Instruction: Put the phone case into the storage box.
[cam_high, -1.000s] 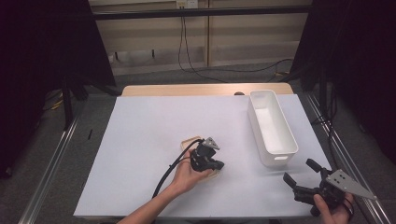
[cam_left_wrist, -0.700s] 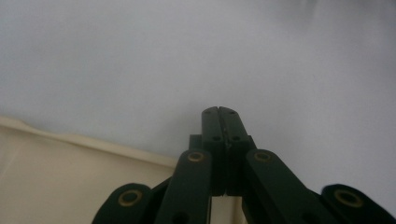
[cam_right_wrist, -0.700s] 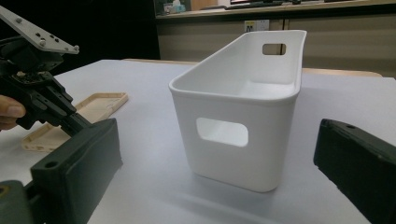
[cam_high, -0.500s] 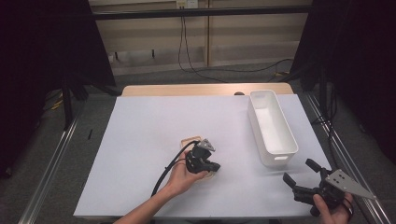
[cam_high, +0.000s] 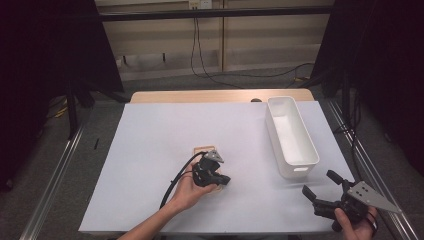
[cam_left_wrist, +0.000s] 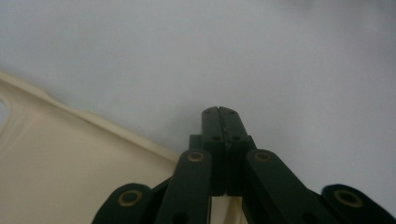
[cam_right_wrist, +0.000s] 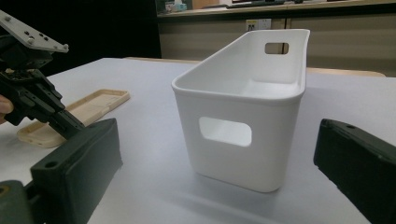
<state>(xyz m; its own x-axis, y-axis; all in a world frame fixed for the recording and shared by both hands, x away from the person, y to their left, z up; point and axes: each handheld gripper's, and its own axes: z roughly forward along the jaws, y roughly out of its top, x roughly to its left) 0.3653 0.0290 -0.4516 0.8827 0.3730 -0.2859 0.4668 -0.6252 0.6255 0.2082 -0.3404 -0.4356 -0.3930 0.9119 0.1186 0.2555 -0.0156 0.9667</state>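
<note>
A beige phone case lies flat near the middle of the white table. A hand holds my left gripper low over the case's near end. In the left gripper view that gripper is shut with nothing between its jaws, its tips over bare table just past the edge of the case. My right gripper is held near the table's front right corner, wide open and empty. In the right gripper view, my right gripper faces the white bin, with the case and the left gripper at left.
The white bin stands empty at the right side of the table, its long side running front to back. A black cable trails from the left gripper toward the front edge. Dark frames and rails flank the table.
The left gripper has slid a little toward the front left over the case. The right gripper has barely moved and stays open.
</note>
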